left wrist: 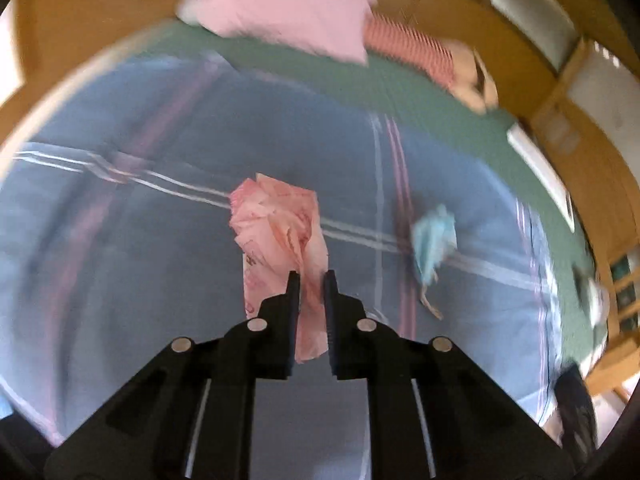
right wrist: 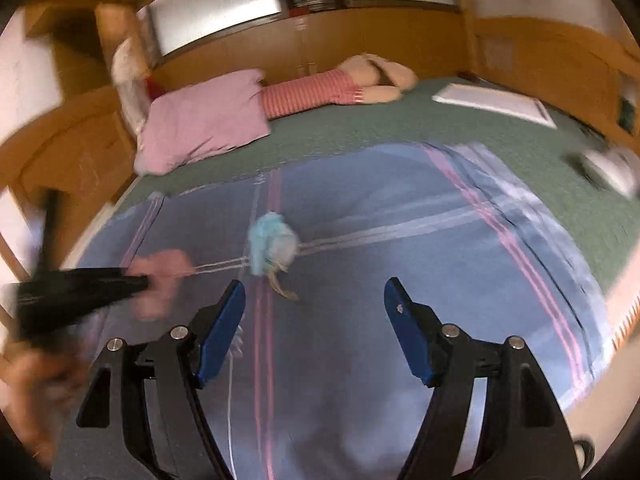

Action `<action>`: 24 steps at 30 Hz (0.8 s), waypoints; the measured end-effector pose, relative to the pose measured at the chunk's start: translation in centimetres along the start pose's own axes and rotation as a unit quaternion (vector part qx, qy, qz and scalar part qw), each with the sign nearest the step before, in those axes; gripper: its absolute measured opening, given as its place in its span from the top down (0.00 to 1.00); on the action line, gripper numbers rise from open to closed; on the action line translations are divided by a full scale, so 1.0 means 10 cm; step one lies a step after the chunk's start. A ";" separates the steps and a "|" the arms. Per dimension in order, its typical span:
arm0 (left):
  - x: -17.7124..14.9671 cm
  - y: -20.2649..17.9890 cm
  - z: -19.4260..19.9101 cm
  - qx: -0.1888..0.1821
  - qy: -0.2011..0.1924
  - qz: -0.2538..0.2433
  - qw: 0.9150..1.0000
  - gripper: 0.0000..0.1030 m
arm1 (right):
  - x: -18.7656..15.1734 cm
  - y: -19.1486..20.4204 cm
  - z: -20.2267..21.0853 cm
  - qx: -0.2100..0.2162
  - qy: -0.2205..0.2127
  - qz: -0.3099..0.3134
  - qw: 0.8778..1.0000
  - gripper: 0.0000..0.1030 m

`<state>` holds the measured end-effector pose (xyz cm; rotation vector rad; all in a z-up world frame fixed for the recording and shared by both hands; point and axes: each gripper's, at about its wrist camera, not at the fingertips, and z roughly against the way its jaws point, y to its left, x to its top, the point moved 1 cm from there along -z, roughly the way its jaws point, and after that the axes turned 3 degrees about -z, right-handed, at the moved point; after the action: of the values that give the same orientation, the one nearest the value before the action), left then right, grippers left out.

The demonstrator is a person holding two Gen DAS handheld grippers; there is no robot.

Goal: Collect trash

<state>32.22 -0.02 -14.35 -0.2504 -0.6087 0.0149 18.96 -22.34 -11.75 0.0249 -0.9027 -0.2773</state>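
My left gripper (left wrist: 312, 276) is shut on a crumpled pink wrapper (left wrist: 276, 224) and holds it above the blue striped blanket (left wrist: 160, 240). A crumpled light-blue piece of trash (left wrist: 434, 240) lies on the blanket to its right. In the right wrist view the same blue trash (right wrist: 272, 242) lies on the blanket (right wrist: 400, 260), ahead and left of my right gripper (right wrist: 315, 285), which is open and empty. The left gripper (right wrist: 132, 282) with the blurred pink wrapper (right wrist: 164, 276) shows at the left of that view.
A pink pillow (right wrist: 208, 120) and a striped plush toy (right wrist: 320, 92) lie at the head of the green bed (right wrist: 400, 128). A white flat board (right wrist: 496, 102) and a white object (right wrist: 612, 168) lie at the right. A wooden headboard (right wrist: 360, 40) and wooden furniture surround the bed.
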 end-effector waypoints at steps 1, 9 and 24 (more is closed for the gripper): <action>-0.03 0.11 0.13 0.002 -0.014 0.010 1.000 0.87 | 0.00 0.17 -0.18 -0.009 0.001 0.026 1.000 0.29; -0.27 0.58 0.14 0.056 -0.015 0.061 0.996 0.87 | -0.11 0.85 -1.37 -0.056 0.058 0.138 0.987 0.28; -0.22 0.77 0.22 0.068 -0.047 0.069 0.994 0.87 | -0.03 0.59 -0.70 0.050 0.084 0.043 0.994 0.97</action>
<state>29.61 7.76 -15.65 -0.1591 -0.6804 0.2015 25.56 -17.27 -15.50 0.1008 -0.7484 -0.1461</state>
